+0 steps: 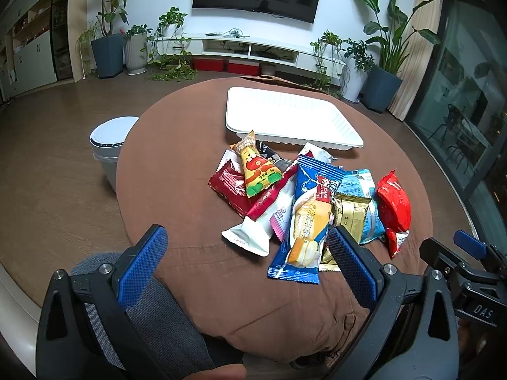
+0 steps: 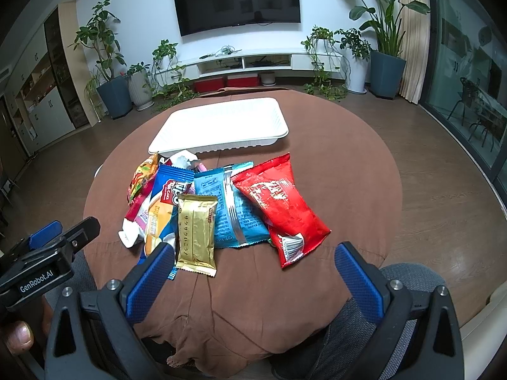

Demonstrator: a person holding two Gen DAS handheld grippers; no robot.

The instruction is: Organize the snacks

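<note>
Lying in one overlapping heap on the brown-covered tabletop, the snack packets sit just ahead of both pairs of fingers, none yet sorted. The white tray stands bare beyond the heap, presumably the intended receptacle, placed within forward reach.

Condition of the packets: all sealed foil or plastic wrappers. The red packet lies at the right edge, ahead of the right fingers. The gold packet rests on top of the light-blue packet, close beside the right gripper's left finger. The blue cake packet overlaps a white-and-pink packet; its near end lies just beside the left gripper's right finger.

Left gripper: fingers spread wide, empty. Right gripper: likewise spread, empty. Both hover low at the near edge, judged ready for a first pick. Wrappers look slippery and crushable; a light pinch is advised.
</note>
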